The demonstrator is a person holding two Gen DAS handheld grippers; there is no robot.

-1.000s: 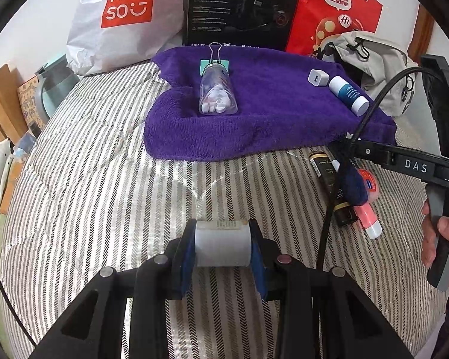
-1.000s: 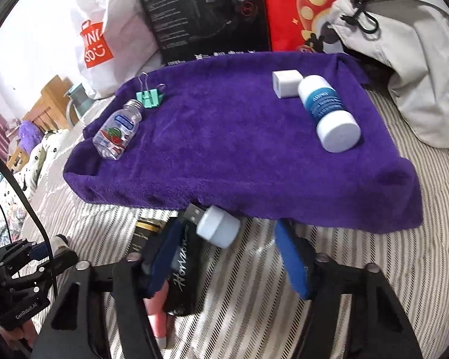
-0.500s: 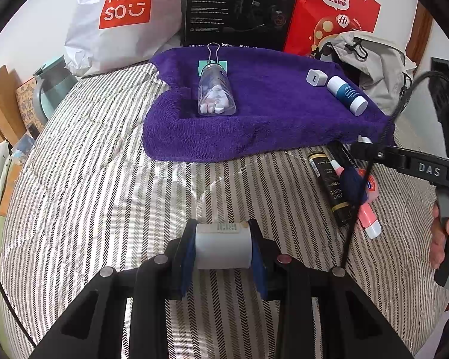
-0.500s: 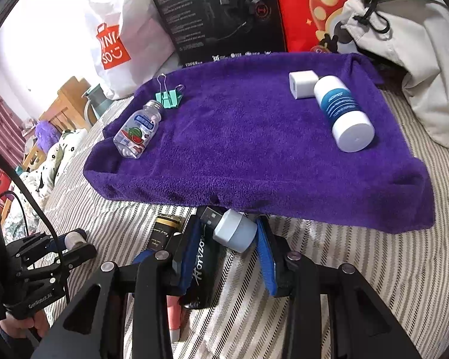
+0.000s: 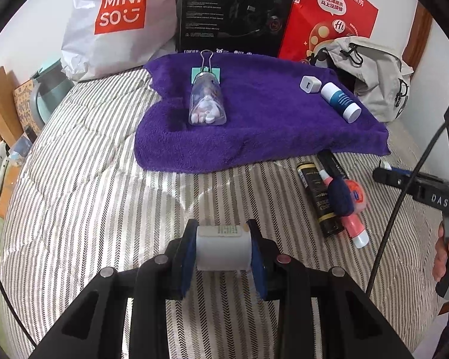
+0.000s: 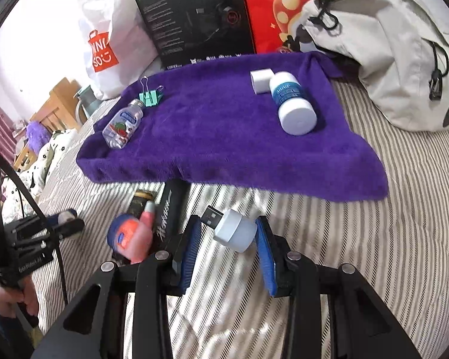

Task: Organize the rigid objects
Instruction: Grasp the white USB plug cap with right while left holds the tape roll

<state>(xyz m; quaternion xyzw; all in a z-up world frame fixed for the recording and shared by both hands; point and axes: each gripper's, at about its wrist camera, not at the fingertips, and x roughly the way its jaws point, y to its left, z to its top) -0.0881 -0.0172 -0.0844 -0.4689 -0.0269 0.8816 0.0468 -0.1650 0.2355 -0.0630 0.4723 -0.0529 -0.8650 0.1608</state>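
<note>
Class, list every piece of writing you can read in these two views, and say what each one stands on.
"MINISO": white plastic shopping bag
"HECATE", "EDIFIER": black cardboard box
"Hi": red paper bag
"DAS": black right claw body
Too small or blurred: box fine print, clear small bottle, black tubes.

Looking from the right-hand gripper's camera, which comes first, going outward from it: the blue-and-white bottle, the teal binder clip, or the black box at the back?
1. Blue-and-white bottle, lying on the purple towel, right side.
2. Teal binder clip, at the towel's far left corner.
3. Black box, standing behind the towel.
</note>
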